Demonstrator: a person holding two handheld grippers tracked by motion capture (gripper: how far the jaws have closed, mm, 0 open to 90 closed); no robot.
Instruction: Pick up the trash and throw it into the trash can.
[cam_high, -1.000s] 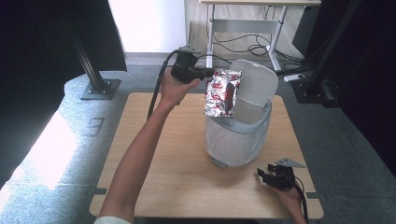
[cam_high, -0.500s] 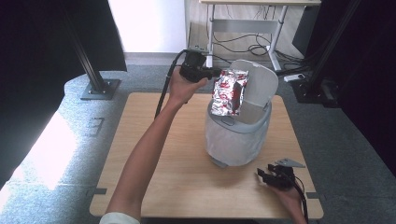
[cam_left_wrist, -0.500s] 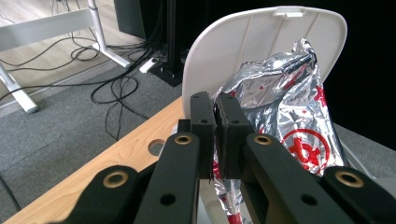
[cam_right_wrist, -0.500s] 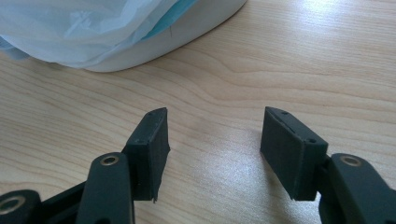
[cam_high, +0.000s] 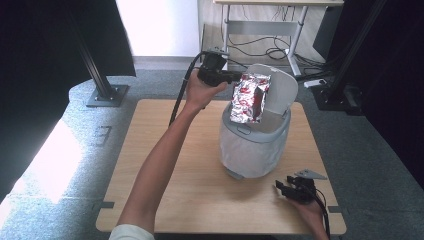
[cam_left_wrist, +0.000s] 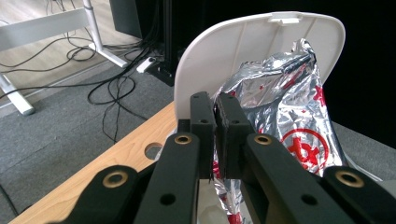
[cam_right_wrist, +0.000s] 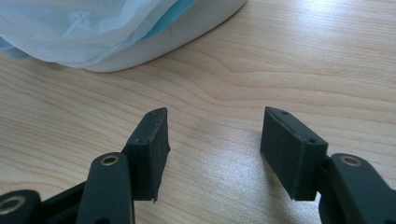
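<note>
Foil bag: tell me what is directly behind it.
Behind the foil bag, pinched in the left gripper, stands the bin's raised white lid. The lid's middle is covered by the bag; the bin's inside isn't visible.

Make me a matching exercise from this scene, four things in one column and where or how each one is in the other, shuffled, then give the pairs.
Things:
1. foil bag
2. bin lid
3. left gripper
4. right gripper

States:
A. open, low over the bare table
B. raised upright behind the bin
C. held above the bin's opening
D. clamped on crinkled silver foil

Pairs: 1-C, 2-B, 3-D, 4-A
</note>
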